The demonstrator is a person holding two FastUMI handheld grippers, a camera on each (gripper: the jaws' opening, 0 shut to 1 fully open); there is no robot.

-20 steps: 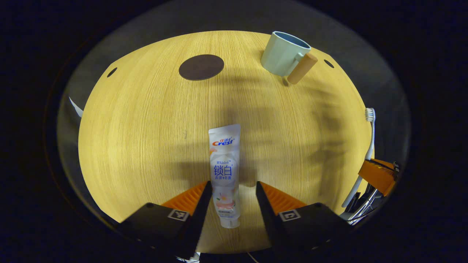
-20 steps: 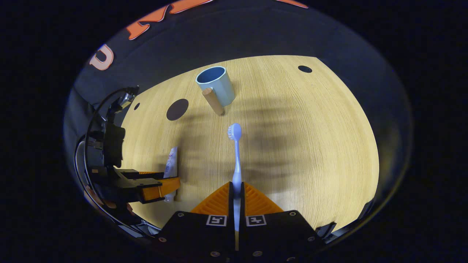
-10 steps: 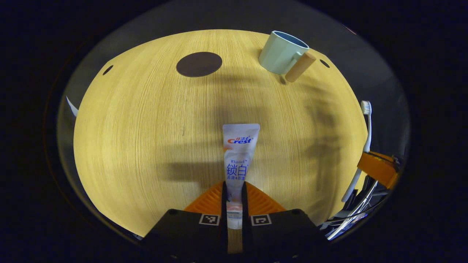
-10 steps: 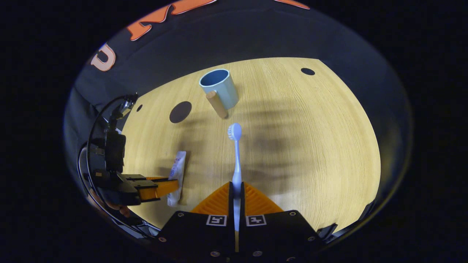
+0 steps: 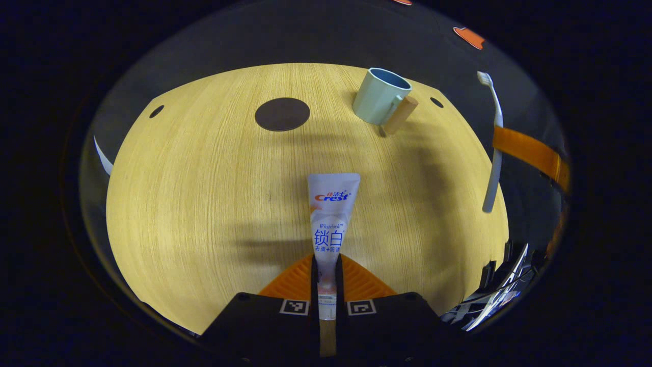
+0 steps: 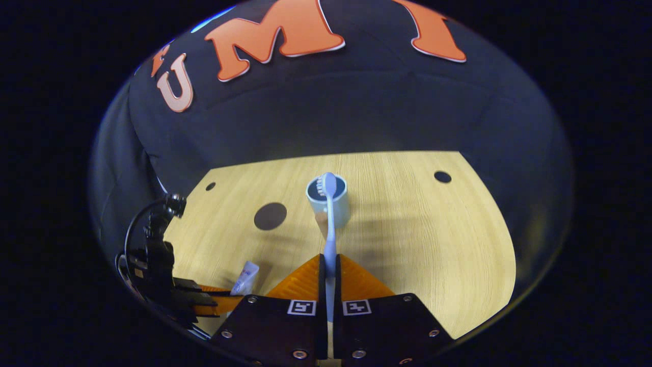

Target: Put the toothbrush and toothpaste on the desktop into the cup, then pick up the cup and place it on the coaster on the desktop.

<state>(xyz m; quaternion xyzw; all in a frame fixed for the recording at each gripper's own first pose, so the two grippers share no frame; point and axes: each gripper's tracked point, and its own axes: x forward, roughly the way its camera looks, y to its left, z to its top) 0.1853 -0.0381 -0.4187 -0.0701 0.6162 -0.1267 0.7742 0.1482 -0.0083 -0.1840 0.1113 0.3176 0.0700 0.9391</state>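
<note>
Lifting now: right gripper clamped on toothbrush, newly raised, head lined up with cup at frame centre; left gripper newly clamped on toothpaste, lower centre; ready for dropping in.

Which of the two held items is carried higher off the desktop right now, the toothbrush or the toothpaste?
The toothbrush, clamped in the right gripper, hangs well clear above the desktop. The toothpaste tube in the left gripper stays lower.
</note>
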